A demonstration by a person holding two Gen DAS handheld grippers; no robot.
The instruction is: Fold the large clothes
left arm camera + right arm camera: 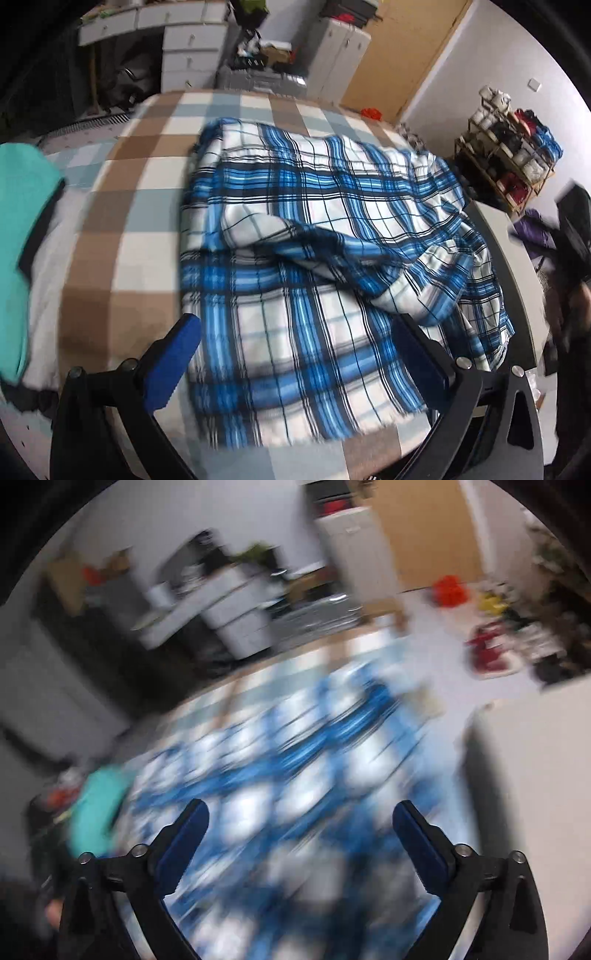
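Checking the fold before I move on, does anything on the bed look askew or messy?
Yes. The blue plaid garment lies only roughly folded on the checked bedspread: a loose flap bunches across its middle and the right side is rumpled toward the bed's edge. Nothing looks spilled or damaged.

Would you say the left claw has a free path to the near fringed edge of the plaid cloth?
Probably yes: the left claw stands open right above the plaid cloth, and nothing lies between its fingers and the fringed edge.

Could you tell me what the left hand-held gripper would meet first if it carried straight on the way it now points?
Most likely the blue plaid cloth on the bed: it fills the view ahead of the open left hand-held gripper.
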